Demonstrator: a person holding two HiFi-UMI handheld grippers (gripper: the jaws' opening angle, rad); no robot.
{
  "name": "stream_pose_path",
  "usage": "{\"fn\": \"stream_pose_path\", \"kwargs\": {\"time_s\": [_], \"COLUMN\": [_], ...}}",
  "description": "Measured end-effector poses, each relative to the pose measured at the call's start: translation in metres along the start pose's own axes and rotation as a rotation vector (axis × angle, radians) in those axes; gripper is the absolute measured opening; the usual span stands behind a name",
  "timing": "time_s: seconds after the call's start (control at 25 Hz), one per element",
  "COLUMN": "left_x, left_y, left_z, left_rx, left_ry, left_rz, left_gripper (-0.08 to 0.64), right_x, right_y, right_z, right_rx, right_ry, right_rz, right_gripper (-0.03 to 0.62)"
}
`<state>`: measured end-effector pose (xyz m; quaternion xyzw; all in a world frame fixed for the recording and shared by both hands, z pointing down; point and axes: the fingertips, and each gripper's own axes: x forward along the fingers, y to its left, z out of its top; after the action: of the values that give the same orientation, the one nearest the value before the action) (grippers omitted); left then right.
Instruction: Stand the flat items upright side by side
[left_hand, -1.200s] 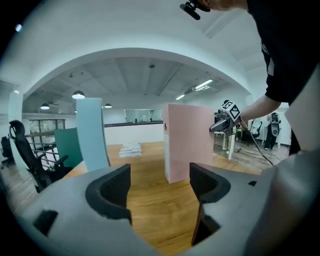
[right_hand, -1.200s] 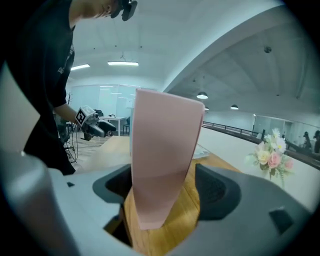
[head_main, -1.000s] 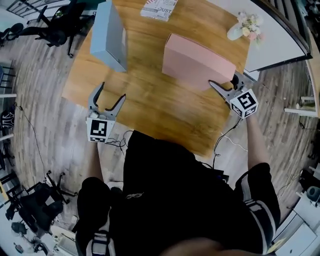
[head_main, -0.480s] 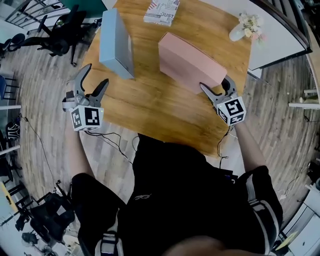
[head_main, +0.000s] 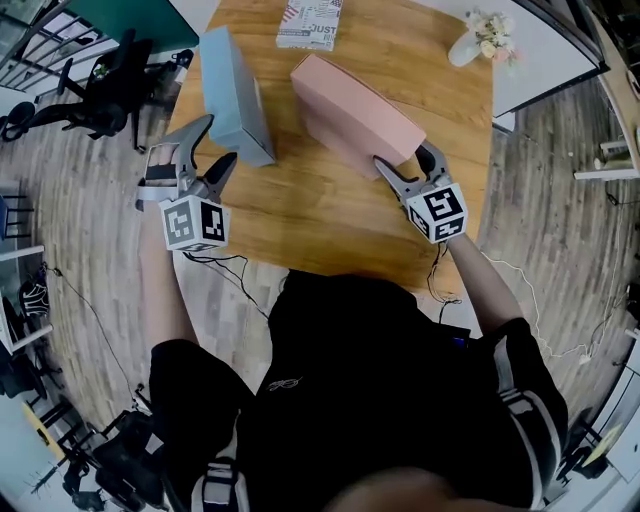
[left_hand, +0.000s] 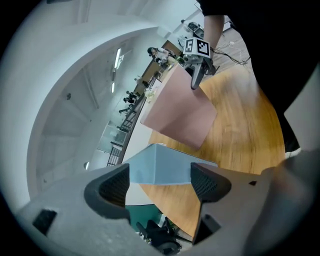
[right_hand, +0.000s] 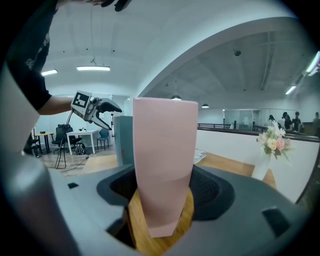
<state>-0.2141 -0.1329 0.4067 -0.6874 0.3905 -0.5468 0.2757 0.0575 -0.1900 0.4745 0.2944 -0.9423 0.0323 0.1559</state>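
A pink flat box (head_main: 350, 110) stands on its long edge on the wooden table (head_main: 330, 220). My right gripper (head_main: 405, 160) is shut on its near end; in the right gripper view the pink box (right_hand: 162, 150) fills the gap between the pads. A blue flat box (head_main: 235, 95) stands upright to its left, apart from it. My left gripper (head_main: 220, 140) is open beside the blue box's near end, off the table's left edge. In the left gripper view the blue box (left_hand: 160, 167) shows ahead between the open fingertips, untouched.
A printed magazine (head_main: 310, 20) lies at the table's far edge. A vase of flowers (head_main: 480, 40) stands at the far right corner. An office chair (head_main: 100, 90) stands on the floor to the left. Cables trail by the table's near edge.
The right gripper has carried the pink box leftward, closer to the blue box. The left gripper has risen, rolled and moved from the table's near left edge up beside the blue box.
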Motion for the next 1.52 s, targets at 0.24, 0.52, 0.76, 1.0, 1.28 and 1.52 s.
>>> {"fn": "stream_pose_path", "kwargs": {"time_s": [0.24,0.52,0.76,1.0,1.28,1.52], "left_x": [0.016,0.022,0.024,0.023,0.024,0.024], "left_y": [-0.007,-0.007,-0.008,-0.009,-0.009,-0.009], "left_z": [-0.014,-0.008,-0.009,-0.009,-0.008,-0.008], "left_rx": [0.050,0.059,0.042,0.037,0.037,0.031], "left_ry": [0.047,0.061,0.087,0.101,0.100,0.091], "left_rz": [-0.042,-0.011,0.017,0.029,0.036,0.042], "left_gripper": [0.390,0.387,0.388,0.391,0.396,0.399], "right_x": [0.013,-0.001,0.010,0.031,0.060,0.091], "right_y": [0.033,0.028,0.025,0.046,0.067,0.093], "right_z": [0.004,-0.007,-0.004,0.003,0.014,0.024], "right_rx": [-0.061,-0.165,-0.143,-0.134,-0.142,-0.133], "right_ry": [0.023,0.061,0.021,-0.020,-0.029,-0.025], "right_rz": [0.189,0.392,0.347,0.330,0.322,0.362], "right_gripper": [0.368,0.341,0.299,0.299,0.302,0.310]}}
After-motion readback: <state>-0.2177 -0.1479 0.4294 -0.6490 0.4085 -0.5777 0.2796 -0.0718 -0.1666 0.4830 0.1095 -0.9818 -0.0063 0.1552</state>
